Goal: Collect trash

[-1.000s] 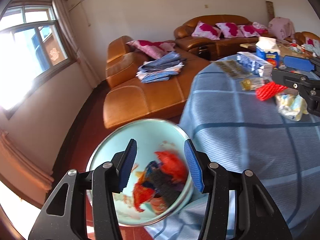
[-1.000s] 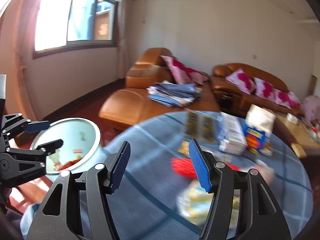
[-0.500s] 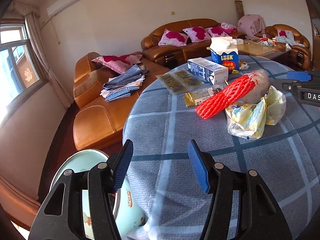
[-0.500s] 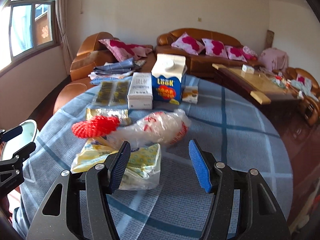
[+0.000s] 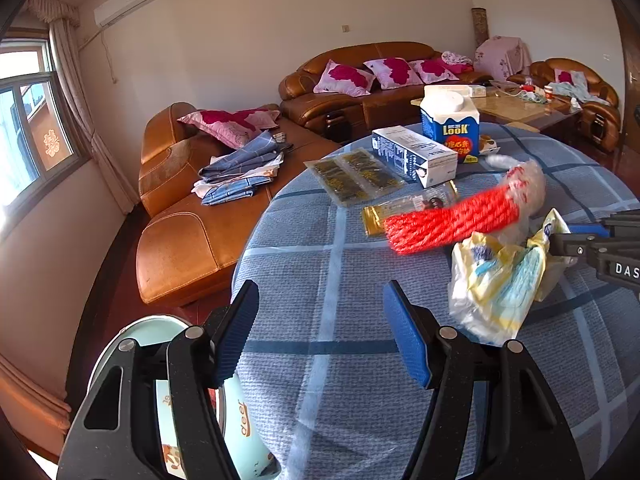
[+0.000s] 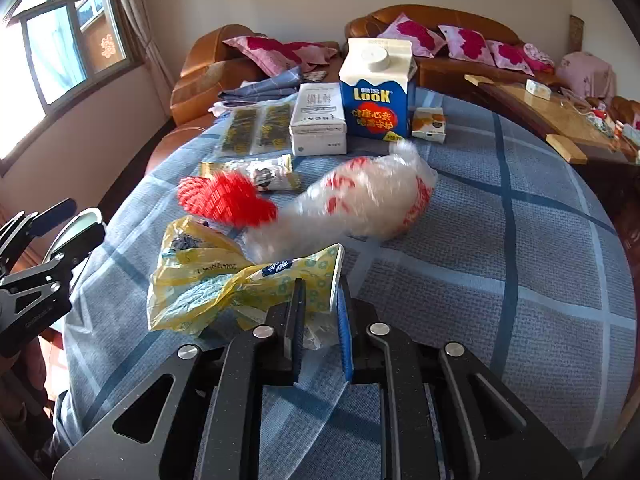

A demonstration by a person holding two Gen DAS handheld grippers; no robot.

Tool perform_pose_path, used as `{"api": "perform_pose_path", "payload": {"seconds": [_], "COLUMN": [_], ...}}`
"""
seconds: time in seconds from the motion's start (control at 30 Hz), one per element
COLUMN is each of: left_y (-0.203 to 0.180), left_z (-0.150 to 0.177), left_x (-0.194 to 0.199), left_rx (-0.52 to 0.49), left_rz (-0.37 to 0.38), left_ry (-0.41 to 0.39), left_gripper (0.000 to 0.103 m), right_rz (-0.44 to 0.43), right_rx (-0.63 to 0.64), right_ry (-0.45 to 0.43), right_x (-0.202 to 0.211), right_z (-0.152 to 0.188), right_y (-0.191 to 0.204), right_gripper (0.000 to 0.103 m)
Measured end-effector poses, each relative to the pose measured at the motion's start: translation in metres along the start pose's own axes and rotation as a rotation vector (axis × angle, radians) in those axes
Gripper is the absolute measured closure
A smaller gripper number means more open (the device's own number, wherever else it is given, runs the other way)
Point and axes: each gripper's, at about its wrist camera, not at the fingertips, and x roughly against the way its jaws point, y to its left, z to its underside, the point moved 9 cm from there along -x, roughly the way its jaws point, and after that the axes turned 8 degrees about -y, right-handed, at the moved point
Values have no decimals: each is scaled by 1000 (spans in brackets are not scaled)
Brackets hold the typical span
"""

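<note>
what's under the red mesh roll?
The red mesh roll lies across a gold snack wrapper and against the clear plastic bag; the blue checked tablecloth is beneath. Anything directly under it is hidden.

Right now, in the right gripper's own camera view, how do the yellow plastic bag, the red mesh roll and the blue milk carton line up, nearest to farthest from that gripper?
1. Yellow plastic bag: between the closing jaws of the right gripper.
2. Red mesh roll: mid-table, to the left.
3. Blue milk carton: upright at the far edge.

Crumpled yellow plastic wrapper (image 6: 224, 284) lies beside red mesh netting (image 6: 226, 198) and clear bag (image 6: 368, 200).
</note>
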Motion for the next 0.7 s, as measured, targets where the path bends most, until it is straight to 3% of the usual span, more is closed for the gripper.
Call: {"api": "perform_pose_path", "payload": {"seconds": [0.17,0.37,0.47,0.7], "left_y": [-10,-25,-39,-64], "left_z": [-5,-14,-19,-18], "left_x": [1,-1,-1,-19], "left_rx": [-20,-23,-35,-49], "left_rz": [13,34,52,88], "left_ry": [-6,-10,-15,14], "left_gripper": [39,38,34,32], "right_rz": [-6,65,132,157], "right_rx": [14,-60,-89,-119], "right_ry": [-68,-180,-195,-199], "right_x": [32,73,77,74], "right_z": [-3,-14,-12,-8], "right_y": [2,-34,-57,-72], "right_gripper": [92,92,92,92]}}
